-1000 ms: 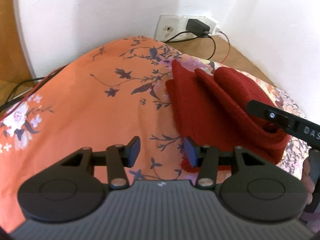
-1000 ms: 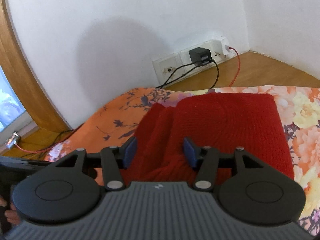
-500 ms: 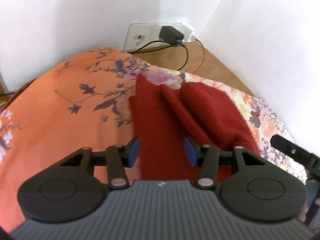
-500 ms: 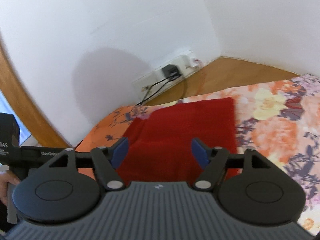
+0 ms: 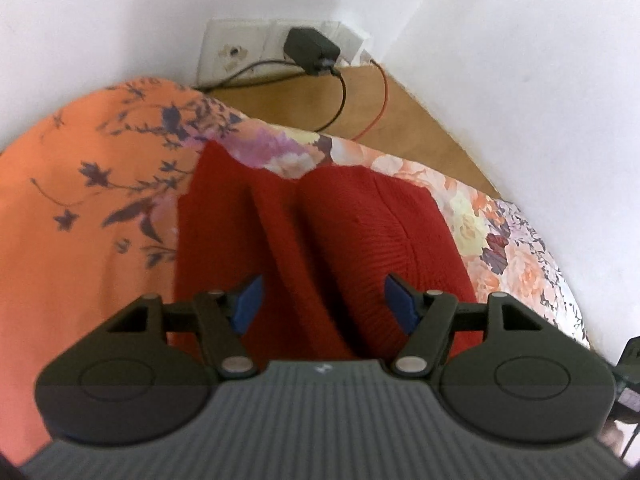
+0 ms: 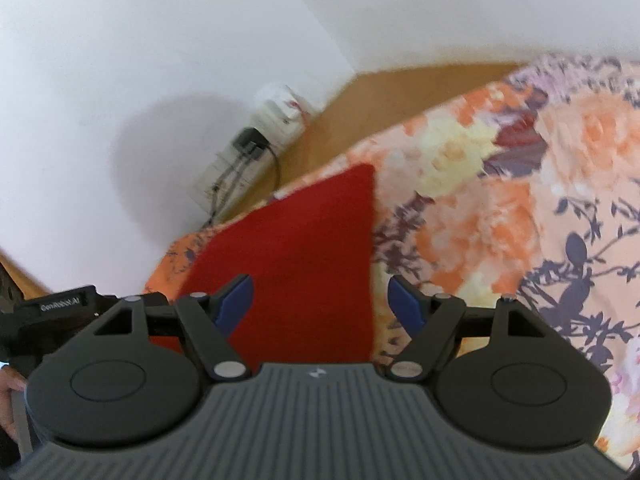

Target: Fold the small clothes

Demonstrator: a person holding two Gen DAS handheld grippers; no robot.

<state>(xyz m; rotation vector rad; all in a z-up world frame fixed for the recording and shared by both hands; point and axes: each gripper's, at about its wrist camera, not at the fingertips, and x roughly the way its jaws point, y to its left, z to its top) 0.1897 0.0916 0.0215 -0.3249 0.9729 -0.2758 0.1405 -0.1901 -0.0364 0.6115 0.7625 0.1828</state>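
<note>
Lengthwise, red knit point(image 5: 328, 232) toward wall point(image 5: 120, 20).

Bright daylight, motion blur (fisheye-warped edges).

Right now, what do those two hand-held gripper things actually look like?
The left gripper and right gripper match: ribbed grey body with a small white logo, black linkage arms, round black side discs, silver pivot pins and blue finger pads. No cables show on them.

Both grippers' fingers point(image 5: 250, 300) spread wide.
</note>
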